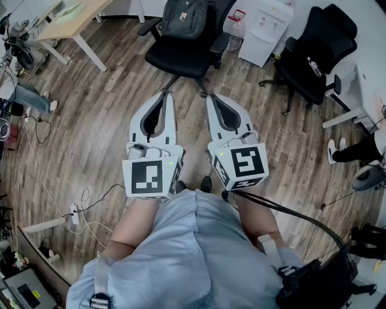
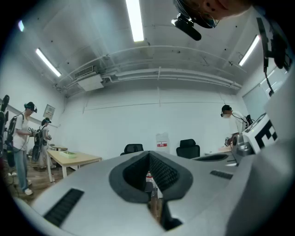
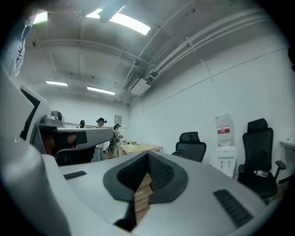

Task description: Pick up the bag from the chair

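Note:
A grey-green backpack (image 1: pixel 184 17) leans upright against the back of a black office chair (image 1: pixel 181 57) at the top middle of the head view. My left gripper (image 1: pixel 167 95) and right gripper (image 1: pixel 212 96) are held side by side over the wooden floor, pointing toward that chair and a short way in front of its base. Both are shut with nothing between the jaws. The left gripper view shows its gripper (image 2: pixel 148 153) closed, with the chair (image 2: pixel 133 148) far behind it. In the right gripper view that gripper (image 3: pixel 148 156) is closed too, and the chair (image 3: pixel 191 144) stands to its right.
A second black chair (image 1: pixel 313 54) stands at the right, with a white water dispenser (image 1: pixel 265 27) between the two chairs. A wooden table (image 1: pixel 72 21) is at the top left. A power strip (image 1: pixel 74 211) and cables lie on the floor at left. People stand at both sides.

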`<action>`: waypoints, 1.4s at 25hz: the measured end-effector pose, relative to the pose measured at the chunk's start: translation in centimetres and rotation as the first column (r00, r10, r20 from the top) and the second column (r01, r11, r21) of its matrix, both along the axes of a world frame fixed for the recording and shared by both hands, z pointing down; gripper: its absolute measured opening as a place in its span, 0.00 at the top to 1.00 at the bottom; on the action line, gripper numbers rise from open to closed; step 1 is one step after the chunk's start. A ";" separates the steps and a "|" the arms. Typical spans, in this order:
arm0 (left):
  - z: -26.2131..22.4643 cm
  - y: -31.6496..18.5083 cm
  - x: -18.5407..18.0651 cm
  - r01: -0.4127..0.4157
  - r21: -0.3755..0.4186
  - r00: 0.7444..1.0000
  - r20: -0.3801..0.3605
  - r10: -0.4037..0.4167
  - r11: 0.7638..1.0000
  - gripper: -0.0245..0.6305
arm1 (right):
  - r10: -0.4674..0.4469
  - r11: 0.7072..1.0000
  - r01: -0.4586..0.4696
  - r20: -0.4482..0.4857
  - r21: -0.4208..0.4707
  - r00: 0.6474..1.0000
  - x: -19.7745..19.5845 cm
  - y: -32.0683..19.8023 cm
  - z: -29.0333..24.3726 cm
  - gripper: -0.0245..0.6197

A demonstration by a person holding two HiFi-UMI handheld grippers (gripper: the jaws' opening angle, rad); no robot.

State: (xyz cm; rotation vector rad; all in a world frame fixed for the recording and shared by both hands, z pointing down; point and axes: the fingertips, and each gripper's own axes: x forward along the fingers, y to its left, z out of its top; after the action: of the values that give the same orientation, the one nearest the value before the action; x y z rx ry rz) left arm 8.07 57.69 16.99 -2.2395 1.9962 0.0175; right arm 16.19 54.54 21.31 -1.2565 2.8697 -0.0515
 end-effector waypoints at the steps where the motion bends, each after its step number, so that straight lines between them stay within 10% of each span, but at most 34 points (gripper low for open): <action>1: 0.0 0.1 0.2 -0.001 0.000 1.000 0.001 0.001 1.000 0.96 | 0.001 1.000 -0.001 0.000 0.001 1.000 0.2 0.0 0.0 0.96; 22: 0.4 -1.9 5.1 0.027 -0.014 0.999 0.029 -0.027 1.000 0.96 | -0.011 0.999 0.013 0.061 -0.043 0.998 4.9 -2.9 0.4 0.96; 35: 2.8 -7.9 1.4 0.068 -0.048 0.998 0.001 -0.069 0.996 0.96 | 0.002 0.996 0.001 0.042 -0.091 0.999 2.6 -9.5 3.0 0.96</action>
State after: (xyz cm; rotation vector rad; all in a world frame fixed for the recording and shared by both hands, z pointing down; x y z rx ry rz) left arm 9.51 49.80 19.81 -2.1979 2.0944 -0.0371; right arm 18.77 45.05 24.35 -1.2545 2.8617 -0.2077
